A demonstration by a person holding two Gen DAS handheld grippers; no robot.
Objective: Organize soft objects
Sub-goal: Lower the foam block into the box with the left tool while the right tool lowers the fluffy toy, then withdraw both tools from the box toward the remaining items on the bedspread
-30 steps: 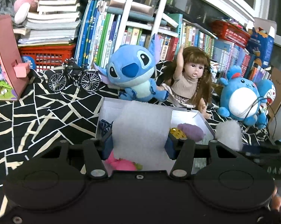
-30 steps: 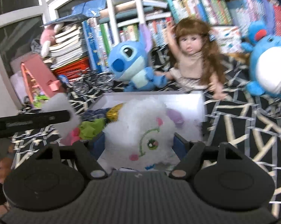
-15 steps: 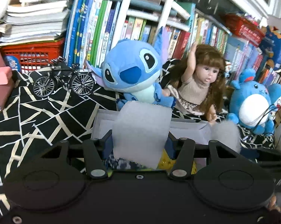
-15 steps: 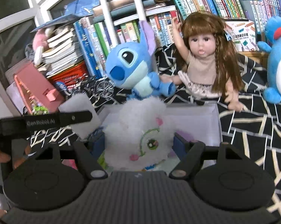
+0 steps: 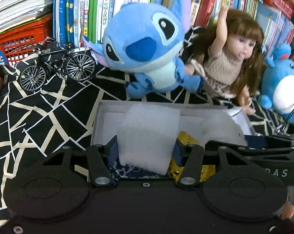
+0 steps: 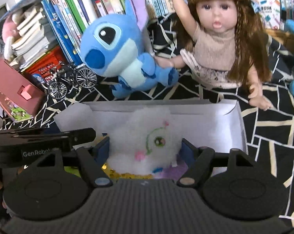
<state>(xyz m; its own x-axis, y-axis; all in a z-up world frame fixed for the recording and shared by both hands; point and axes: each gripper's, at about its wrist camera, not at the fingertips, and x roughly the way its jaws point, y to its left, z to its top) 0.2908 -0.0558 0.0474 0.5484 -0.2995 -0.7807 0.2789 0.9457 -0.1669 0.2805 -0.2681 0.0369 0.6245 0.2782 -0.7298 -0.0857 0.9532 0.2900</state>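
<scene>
White foam block (image 5: 149, 136): clamped between the left gripper (image 5: 146, 151) fingers, over the box.
Fluffy white plush (image 6: 147, 142): pinched in the right gripper (image 6: 146, 150), also over the box.
White box (image 6: 232, 124): holds gold sequin item (image 5: 188, 142).
12 o'clock beyond box: blue plush (image 5: 147, 44).
1 o'clock: doll (image 6: 221, 39).
10 o'clock: toy bicycle (image 5: 57, 64); books (image 5: 100, 5) farthest.

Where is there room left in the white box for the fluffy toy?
The white box looks bare along its far wall and right end, behind the fluffy white toy. The near left is crowded: white foam block, gold sequin thing, blue patterned cloth.
</scene>
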